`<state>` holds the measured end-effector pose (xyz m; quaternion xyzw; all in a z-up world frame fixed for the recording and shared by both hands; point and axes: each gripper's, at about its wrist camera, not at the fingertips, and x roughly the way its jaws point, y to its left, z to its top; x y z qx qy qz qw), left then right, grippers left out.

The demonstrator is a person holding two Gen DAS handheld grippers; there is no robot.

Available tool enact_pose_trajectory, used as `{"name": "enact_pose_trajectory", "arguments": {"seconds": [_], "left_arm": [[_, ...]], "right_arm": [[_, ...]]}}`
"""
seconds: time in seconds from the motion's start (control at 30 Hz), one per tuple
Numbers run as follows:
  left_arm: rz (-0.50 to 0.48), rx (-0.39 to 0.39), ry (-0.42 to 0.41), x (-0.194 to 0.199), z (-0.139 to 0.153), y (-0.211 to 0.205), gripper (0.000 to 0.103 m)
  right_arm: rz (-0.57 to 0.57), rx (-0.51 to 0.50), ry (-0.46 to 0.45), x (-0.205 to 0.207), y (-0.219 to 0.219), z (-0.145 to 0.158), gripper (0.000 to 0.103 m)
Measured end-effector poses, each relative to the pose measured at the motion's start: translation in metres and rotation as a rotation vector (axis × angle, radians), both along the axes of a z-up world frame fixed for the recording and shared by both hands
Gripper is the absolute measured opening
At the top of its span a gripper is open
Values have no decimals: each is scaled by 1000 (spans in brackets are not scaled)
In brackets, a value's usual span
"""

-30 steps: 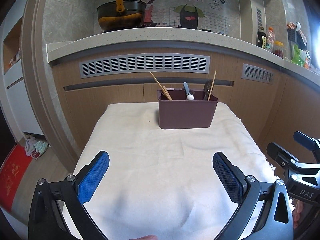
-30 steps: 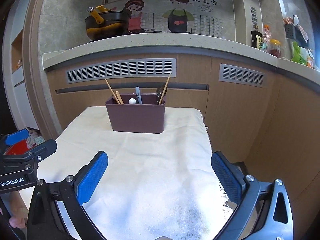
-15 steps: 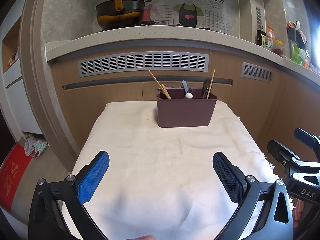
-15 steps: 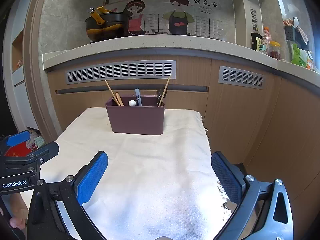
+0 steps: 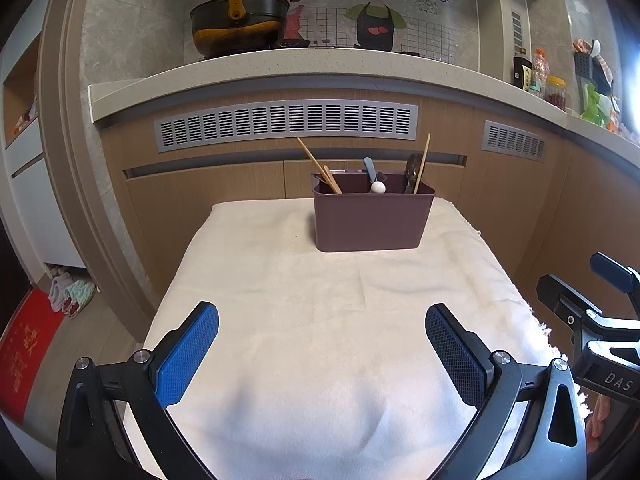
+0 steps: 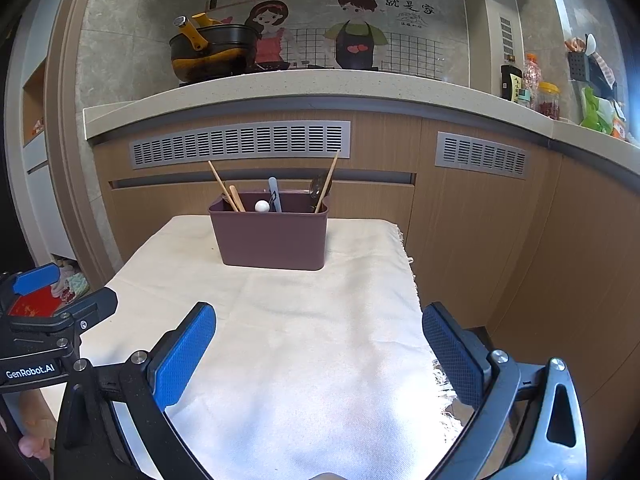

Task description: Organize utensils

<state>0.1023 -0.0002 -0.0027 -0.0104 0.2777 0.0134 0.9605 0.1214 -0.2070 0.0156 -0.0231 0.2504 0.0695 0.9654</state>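
Note:
A maroon utensil holder point(image 5: 372, 218) point(image 6: 272, 238) stands at the far end of a cloth-covered table point(image 5: 320, 320) point(image 6: 304, 340). Wooden chopsticks point(image 5: 318, 166) point(image 6: 224, 186), a blue-handled utensil point(image 5: 370, 168) point(image 6: 274, 194), a white ball-ended piece point(image 5: 377, 187) point(image 6: 262, 206) and a dark spoon point(image 5: 412, 166) point(image 6: 318, 190) stick out of it. My left gripper point(image 5: 322, 352) is open over the near cloth, nothing between its blue pads. My right gripper point(image 6: 318, 350) is open too, near the table's right edge, empty. Each gripper shows at the other view's side.
Behind the table runs a wooden cabinet front with vent grilles point(image 5: 286, 122), under a counter carrying a black pot point(image 5: 240, 26) and jars point(image 5: 554, 92). The cloth's fringed right edge point(image 6: 412, 280) drops to the floor. A red mat point(image 5: 24, 344) and slippers lie at left.
Both views have drifted slightly: the holder sits a little higher in frame now, so both grippers have tilted or pulled back a touch. The jaws stay open.

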Motion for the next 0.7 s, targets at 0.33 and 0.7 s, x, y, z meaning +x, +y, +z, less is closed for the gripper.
{"name": "enact_pose_trajectory", "arguments": {"seconds": [0.33, 0.7], "left_arm": [[5, 0, 3, -1, -1, -2, 103], [15, -9, 13, 2, -4, -1, 103]], "right_arm": [[0, 2, 5, 1, -2, -1, 103], [0, -3, 22, 7, -2, -6, 103]]}}
